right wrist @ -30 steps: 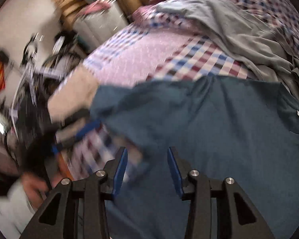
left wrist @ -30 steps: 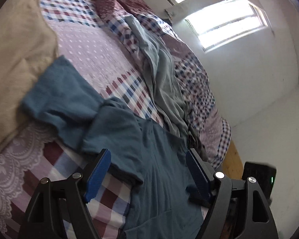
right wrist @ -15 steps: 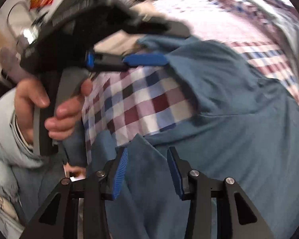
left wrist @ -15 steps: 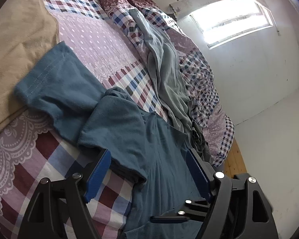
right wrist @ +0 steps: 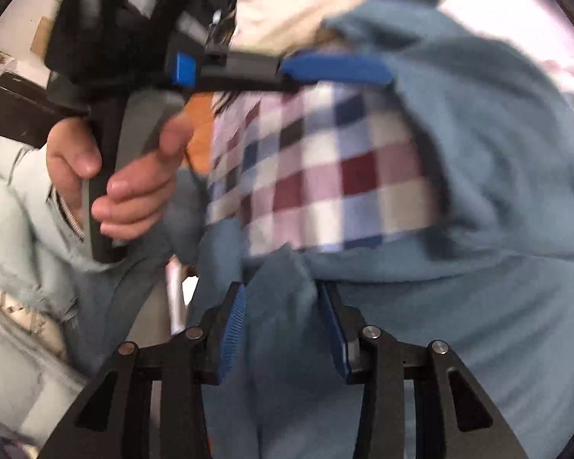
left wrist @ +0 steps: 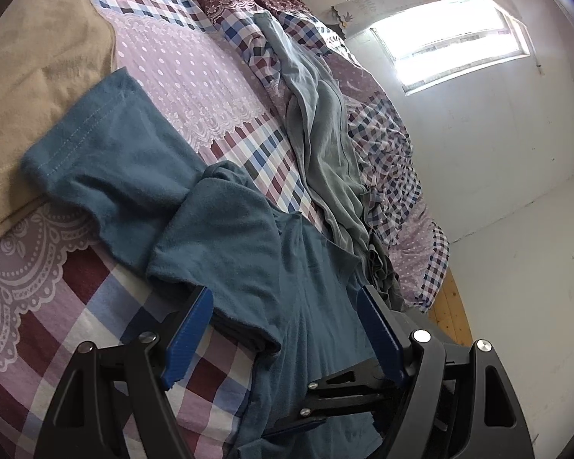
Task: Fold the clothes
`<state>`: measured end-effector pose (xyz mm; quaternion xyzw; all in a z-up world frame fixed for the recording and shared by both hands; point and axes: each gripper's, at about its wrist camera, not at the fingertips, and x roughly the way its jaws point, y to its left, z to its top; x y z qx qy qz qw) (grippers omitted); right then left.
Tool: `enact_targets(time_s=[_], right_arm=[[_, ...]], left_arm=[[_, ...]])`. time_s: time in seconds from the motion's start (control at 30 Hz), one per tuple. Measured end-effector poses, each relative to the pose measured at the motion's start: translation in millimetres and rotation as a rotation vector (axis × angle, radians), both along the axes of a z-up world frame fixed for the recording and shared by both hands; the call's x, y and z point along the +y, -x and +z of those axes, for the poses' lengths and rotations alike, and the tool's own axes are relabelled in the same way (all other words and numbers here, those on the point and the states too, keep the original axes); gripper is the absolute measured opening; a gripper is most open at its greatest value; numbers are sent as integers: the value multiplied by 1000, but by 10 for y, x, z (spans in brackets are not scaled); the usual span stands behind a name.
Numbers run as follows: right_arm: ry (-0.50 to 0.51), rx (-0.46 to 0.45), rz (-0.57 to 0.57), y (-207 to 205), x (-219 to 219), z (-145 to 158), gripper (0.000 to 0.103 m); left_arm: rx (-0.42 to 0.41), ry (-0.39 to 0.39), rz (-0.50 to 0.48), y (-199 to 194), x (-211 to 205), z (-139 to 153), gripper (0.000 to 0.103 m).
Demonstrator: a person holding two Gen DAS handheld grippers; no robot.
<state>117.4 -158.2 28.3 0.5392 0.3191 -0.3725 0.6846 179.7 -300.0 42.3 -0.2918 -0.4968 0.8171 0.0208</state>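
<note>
A teal T-shirt (left wrist: 248,252) lies on the checked quilt (left wrist: 49,348), one sleeve spread to the left and a fold of its side turned over. My left gripper (left wrist: 283,329) is open, its blue pads on either side of that folded edge. In the right wrist view, which is blurred, my right gripper (right wrist: 283,329) is open with a raised bunch of the T-shirt (right wrist: 497,160) standing between its pads. A hand (right wrist: 126,179) holds the left gripper there, and one of its blue fingers (right wrist: 336,69) shows above the quilt. The right gripper's black linkage (left wrist: 325,401) shows low in the left wrist view.
A grey garment (left wrist: 325,134) lies crumpled along the far side of the bed. A beige blanket (left wrist: 30,76) covers the left end. Beyond the bed are a white wall, a bright window (left wrist: 440,26) and wooden floor (left wrist: 451,313). The person's pale jacket sleeve (right wrist: 11,229) is at left.
The right gripper swung down and left to the shirt's near edge, where fabric now stands between its pads. The left gripper drew slightly closer to the folded edge, still open.
</note>
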Motion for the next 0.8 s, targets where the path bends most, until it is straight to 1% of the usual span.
enact_targets(time_s=[0.03, 0.1, 0.17, 0.2, 0.27, 0.43, 0.47, 0.53, 0.63, 0.67, 0.7, 0.77, 0.8], right_arm=[[-21, -11, 17, 4, -24, -34, 41], [-17, -11, 6, 38, -26, -29, 22], [26, 24, -66, 143, 3, 26, 13], [45, 39, -104, 191, 24, 55, 6], [74, 37, -145, 257, 132, 94, 3], [88, -28, -142, 119, 380, 117, 2], [72, -14, -154, 134, 364, 98, 4], [41, 13, -176, 163, 333, 59, 5], [60, 26, -160, 199, 263, 148, 7], [67, 35, -151, 201, 221, 182, 12], [68, 43, -137, 219, 195, 220, 25], [63, 59, -114, 239, 113, 262, 46], [53, 61, -104, 260, 76, 261, 46]], left_arm=[[0, 2, 2, 4, 3, 1, 81], [-1, 8, 8, 12, 4, 3, 81], [-2, 6, 13, 12, -1, 1, 81], [-2, 5, 15, 10, -3, -1, 81], [-3, 3, 18, 7, -7, -4, 81], [-7, -8, 28, -8, -12, -19, 81], [-8, -6, 29, -9, -9, -20, 81], [-9, 2, 29, -14, -1, -15, 81], [-7, 9, 33, -24, -2, -7, 81], [-6, 7, 35, -24, -6, -10, 81], [-6, 3, 35, -21, -12, -15, 81], [-10, 7, 28, -8, -8, -13, 81], [-12, 10, 23, -4, -4, -11, 81]])
